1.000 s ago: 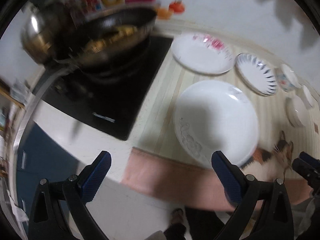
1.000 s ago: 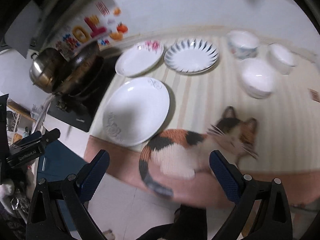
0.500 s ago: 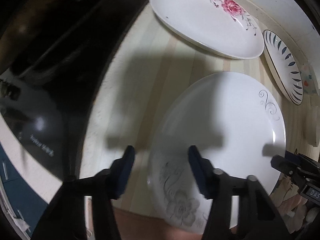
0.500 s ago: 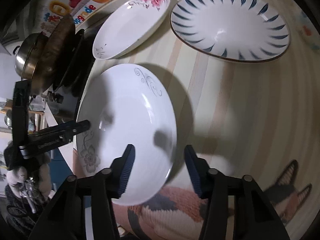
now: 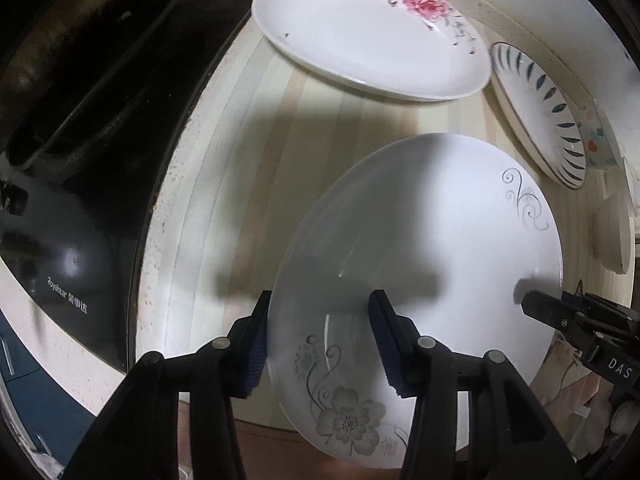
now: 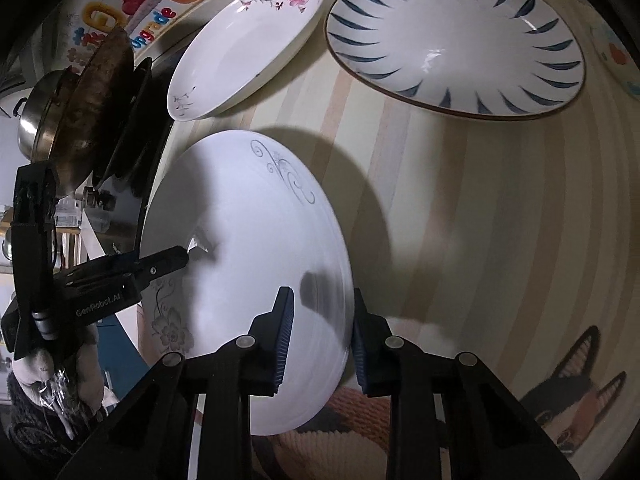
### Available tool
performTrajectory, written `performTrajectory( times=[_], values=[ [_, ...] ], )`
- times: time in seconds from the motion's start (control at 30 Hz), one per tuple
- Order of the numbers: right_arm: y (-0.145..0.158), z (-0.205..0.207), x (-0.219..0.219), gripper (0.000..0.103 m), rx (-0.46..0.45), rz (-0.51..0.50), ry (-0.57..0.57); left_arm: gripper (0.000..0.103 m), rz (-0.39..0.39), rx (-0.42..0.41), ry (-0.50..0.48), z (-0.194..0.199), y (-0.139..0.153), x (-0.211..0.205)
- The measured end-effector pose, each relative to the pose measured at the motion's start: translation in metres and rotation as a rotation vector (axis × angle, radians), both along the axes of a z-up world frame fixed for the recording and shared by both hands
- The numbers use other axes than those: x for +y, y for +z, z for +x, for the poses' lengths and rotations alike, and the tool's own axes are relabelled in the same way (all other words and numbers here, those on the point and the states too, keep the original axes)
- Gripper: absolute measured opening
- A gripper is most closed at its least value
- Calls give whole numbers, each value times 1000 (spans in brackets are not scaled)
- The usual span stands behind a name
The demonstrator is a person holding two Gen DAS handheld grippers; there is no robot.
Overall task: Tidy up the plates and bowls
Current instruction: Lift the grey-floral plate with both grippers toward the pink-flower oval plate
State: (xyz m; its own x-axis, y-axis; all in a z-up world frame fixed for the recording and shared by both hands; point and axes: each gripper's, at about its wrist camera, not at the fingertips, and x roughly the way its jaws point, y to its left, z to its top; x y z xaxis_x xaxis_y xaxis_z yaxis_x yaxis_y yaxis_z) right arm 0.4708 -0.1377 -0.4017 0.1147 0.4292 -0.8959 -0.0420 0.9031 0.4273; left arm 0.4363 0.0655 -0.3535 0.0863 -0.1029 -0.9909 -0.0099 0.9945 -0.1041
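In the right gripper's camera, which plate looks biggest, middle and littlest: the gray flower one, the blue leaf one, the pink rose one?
1. Gray-flower plate, though it is nearest the camera, so its lead is unsure.
2. Blue-leaf plate.
3. Pink-rose plate, clearly smallest looking.

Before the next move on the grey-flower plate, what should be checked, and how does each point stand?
1. Left tongs straddle the grey-flower plate rim: ok.
2. Right tongs straddle the opposite rim: ok.
3. Both tongs clamped: not ok, gaps show.
4. Cat clear of the plate: not ok, it lies at the near edge.
5. Plate off the counter: cannot tell.
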Motion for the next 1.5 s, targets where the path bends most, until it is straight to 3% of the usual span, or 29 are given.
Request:
performTrajectory(
  times=[0.23,0.47,0.63,0.93,1.5],
  values=[
    [18,-14,-15,29,-7,5,-22,45,5,-20,-26,-5,22,-28],
    [45,-45,-65,29,-27,15,-82,45,-25,-40,-94,-24,44,-73],
    [54,-69,-105,29,-29,11,-131,45,-37,-37,-154,-30,42,-107],
    [31,-93,-150,29,8,3,-210,45,-13,-18,-227,-25,14,-152],
    [3,-89,-172,29,40,7,-266,45,12,-7,-239,-14,7,-167]
  ],
)
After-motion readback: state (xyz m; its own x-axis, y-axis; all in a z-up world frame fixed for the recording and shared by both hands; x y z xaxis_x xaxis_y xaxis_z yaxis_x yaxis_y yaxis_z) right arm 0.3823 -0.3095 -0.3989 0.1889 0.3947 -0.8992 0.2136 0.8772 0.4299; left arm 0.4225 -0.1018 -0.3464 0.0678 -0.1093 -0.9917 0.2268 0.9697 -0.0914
